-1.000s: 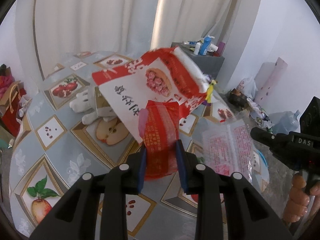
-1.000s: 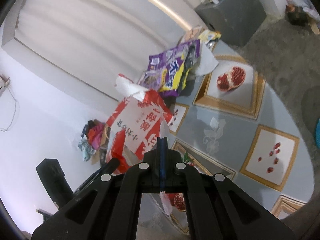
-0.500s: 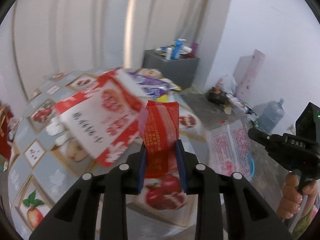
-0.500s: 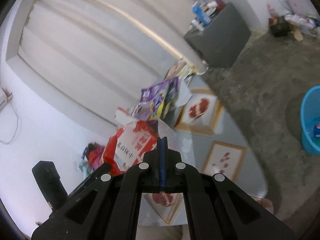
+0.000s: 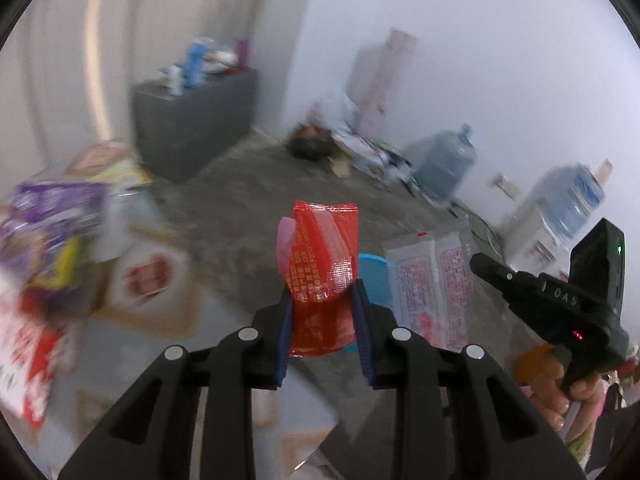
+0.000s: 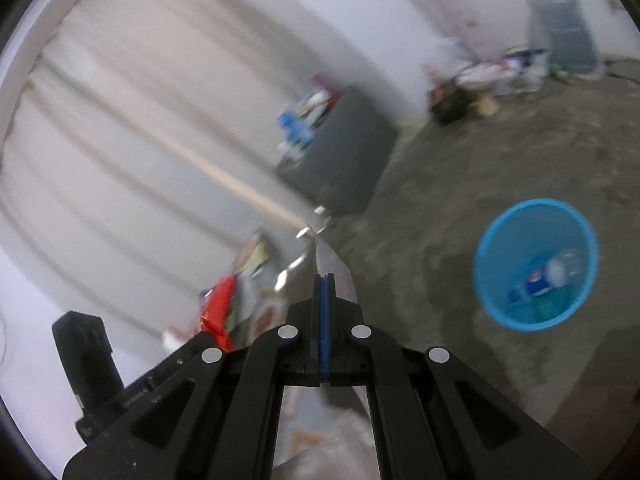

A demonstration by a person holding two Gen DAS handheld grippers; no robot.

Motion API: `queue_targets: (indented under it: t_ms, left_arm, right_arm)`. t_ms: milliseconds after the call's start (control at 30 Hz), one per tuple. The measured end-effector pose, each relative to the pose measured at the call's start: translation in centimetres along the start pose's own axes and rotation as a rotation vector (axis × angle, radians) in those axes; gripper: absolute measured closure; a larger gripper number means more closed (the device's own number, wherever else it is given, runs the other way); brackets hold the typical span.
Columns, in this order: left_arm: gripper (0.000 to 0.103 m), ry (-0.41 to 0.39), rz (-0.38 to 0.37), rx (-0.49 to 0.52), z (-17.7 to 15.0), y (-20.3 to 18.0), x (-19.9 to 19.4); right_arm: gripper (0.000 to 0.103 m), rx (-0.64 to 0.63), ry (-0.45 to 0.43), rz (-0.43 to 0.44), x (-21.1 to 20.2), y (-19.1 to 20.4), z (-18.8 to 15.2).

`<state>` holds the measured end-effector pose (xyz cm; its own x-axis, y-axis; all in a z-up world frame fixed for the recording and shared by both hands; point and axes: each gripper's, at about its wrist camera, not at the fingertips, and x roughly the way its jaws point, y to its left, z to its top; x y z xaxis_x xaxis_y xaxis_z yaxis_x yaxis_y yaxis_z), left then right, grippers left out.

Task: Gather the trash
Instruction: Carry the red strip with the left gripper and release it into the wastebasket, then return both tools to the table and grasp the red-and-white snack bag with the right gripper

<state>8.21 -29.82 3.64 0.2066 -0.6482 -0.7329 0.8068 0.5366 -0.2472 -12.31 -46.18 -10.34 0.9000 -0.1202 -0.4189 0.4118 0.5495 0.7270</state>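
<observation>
Your left gripper (image 5: 322,312) is clamped on one crinkled red foil wrapper (image 5: 324,256). Your right gripper (image 6: 324,280) pinches one clear printed plastic sachet (image 5: 430,280), seen edge-on from its own camera. One round blue plastic bin (image 6: 532,216) sits on the floor (mostly hidden behind the wrapper); two water jugs (image 5: 444,164) blur.

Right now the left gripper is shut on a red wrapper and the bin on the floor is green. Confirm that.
One detail is wrong: the bin on the floor is blue, not green, as the right wrist view shows. The rest holds: the left gripper is shut on a red wrapper, seen in the left wrist view.
</observation>
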Motion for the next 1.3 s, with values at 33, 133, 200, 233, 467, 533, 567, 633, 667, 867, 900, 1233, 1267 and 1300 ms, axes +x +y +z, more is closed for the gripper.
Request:
queue_targets:
  t_ms: [33, 133, 200, 233, 467, 533, 567, 633, 667, 867, 900, 1233, 1267, 1300]
  left_arm:
    - [0.076, 0.021, -0.018, 0.011, 0.7, -0.7, 1.4]
    - [0.076, 0.095, -0.039, 0.062, 2.7, -3.3, 6.4]
    - [0.076, 0.139, -0.054, 0.107, 3.6, -5.0, 9.5]
    - [0.076, 0.173, -0.063, 0.125, 3.9, -6.0, 11.6]
    - [0.074, 0.319, -0.072, 0.182, 4.4, -10.1, 22.2]
    - [0.065, 0.342, -0.065, 0.193, 4.5, -10.6, 24.7]
    - [0.056, 0.348, -0.059, 0.198, 4.5, -10.8, 25.8]
    - [0.047, 0.361, -0.031, 0.198, 4.7, -10.9, 27.7]
    - [0.045, 0.366, -0.020, 0.191, 4.6, -10.7, 28.2]
    - [0.039, 0.383, -0.038, 0.185, 4.4, -10.2, 28.5]
    - [0.039, 0.376, -0.037, 0.194, 4.3, -10.2, 28.2]
    - [0.037, 0.255, -0.030, 0.183, 5.5, -8.9, 20.7]
    - [0.037, 0.233, -0.029, 0.175, 5.7, -8.4, 19.3]
    - [0.036, 0.222, -0.028, 0.172, 5.7, -8.1, 18.5]
  right_arm:
    - [0.103, 0.019, -0.010, -0.020, 0.0, -1.2, 0.5]
    - [0.103, 0.064, -0.013, -0.063, 1.0, -4.2, 1.5]
    - [0.103, 0.107, -0.010, -0.094, 2.0, -6.4, 2.2]
    - [0.103, 0.125, -0.006, -0.104, 2.4, -7.4, 2.4]
    - [0.103, 0.219, 0.029, -0.203, 6.1, -13.6, 4.0]
    - [0.101, 0.255, 0.057, -0.230, 7.7, -15.5, 4.2]
    - [0.099, 0.267, 0.077, -0.233, 8.1, -16.1, 4.4]
    - [0.084, 0.313, 0.138, -0.278, 9.9, -18.4, 4.2]
    - [0.081, 0.323, 0.142, -0.303, 10.4, -19.3, 4.0]
    - [0.071, 0.358, 0.139, -0.356, 9.3, -20.8, 2.7]
    - [0.069, 0.350, 0.132, -0.363, 8.8, -20.6, 2.6]
    - [0.054, 0.227, 0.071, -0.396, 5.1, -16.3, 2.7]
    - [0.054, 0.204, 0.065, -0.392, 4.7, -15.5, 2.7]
    - [0.053, 0.184, 0.061, -0.389, 4.7, -15.0, 2.9]
